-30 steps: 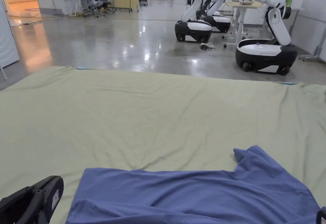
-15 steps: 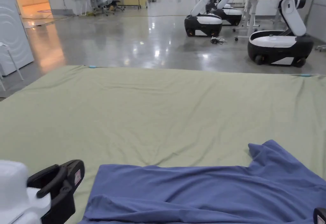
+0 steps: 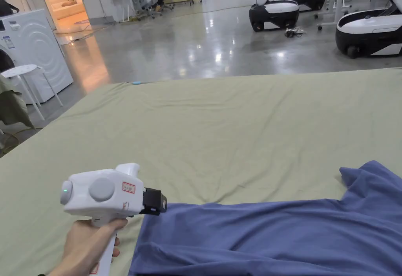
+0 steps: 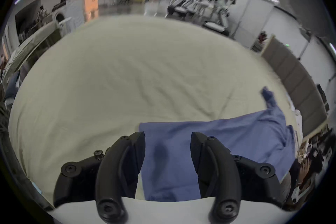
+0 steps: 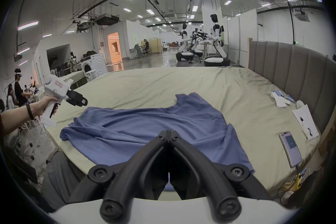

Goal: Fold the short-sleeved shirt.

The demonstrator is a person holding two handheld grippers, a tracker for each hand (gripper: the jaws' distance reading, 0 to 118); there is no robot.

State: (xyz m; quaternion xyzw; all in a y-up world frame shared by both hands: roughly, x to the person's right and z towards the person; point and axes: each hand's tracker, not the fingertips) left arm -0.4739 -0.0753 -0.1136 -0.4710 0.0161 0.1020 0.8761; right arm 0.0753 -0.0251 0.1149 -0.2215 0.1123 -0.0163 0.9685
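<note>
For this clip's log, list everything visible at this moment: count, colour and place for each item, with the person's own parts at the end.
shirt: one, blue, spread crumpled at the near edge of the bed.
bed sheet: one, pale green, covering the bed.
headboard: one, grey padded, along the bed's right side.
phone: one, pale, on the sheet right of the shirt.
white items: a few, near the headboard; too small to identify.
wheeled robots: several, white and black, on the floor beyond the bed.
washing machine: one, white, far left.
stool: one, white, beside the washing machine.
left gripper: jaws apart, above the shirt's left end.
right gripper: jaws together, above the shirt.
hand: holding the left gripper.
</note>
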